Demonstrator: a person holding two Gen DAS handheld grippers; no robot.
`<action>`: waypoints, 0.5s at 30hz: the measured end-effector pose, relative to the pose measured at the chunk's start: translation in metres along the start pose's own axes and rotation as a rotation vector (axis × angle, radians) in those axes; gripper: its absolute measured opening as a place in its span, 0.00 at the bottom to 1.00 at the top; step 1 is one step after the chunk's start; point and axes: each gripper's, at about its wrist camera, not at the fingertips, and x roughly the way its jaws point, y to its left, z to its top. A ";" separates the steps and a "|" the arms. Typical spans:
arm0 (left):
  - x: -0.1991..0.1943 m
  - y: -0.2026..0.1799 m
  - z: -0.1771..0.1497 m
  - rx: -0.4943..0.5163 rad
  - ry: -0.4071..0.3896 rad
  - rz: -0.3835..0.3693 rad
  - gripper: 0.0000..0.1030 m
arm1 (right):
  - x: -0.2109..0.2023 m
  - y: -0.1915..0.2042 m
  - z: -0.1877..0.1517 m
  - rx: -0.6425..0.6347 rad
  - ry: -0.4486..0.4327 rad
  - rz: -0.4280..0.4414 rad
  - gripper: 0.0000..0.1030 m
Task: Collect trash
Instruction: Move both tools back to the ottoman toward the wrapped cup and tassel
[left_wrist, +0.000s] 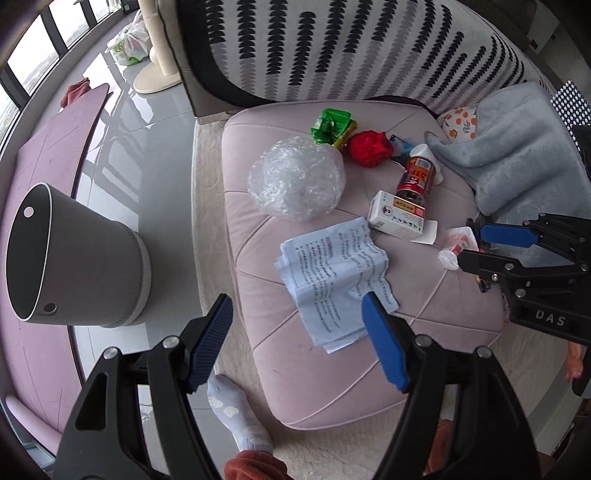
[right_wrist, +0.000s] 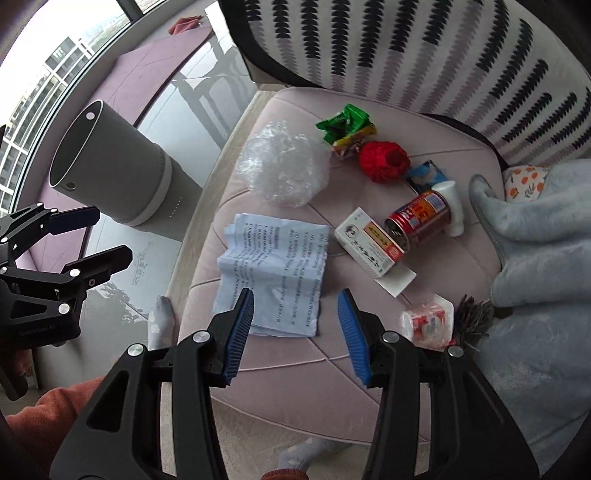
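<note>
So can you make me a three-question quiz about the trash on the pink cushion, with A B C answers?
1. Where does the bin stand?
A. On the cushion
B. On the floor beside the cushion
C. On the blanket

2. What colour is the round crumpled ball next to the green wrapper?
A. Red
B. Yellow
C. Black

3. How is the can placed?
A. Standing upright
B. Lying on its side
C. Inside the bin

Answers:
1 B, the bin is on the shiny floor left of the cushion.
2 A, the ball is bright red.
3 B, the can lies tipped over, resting against the white box.
</note>
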 end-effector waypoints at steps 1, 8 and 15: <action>0.005 -0.009 0.000 0.012 0.005 -0.004 0.70 | 0.002 -0.010 -0.006 0.021 -0.002 -0.012 0.44; 0.036 -0.074 -0.001 0.104 0.034 -0.039 0.70 | 0.013 -0.088 -0.054 0.154 -0.009 -0.093 0.44; 0.075 -0.144 0.003 0.196 0.039 -0.094 0.70 | 0.034 -0.155 -0.089 0.256 -0.026 -0.154 0.48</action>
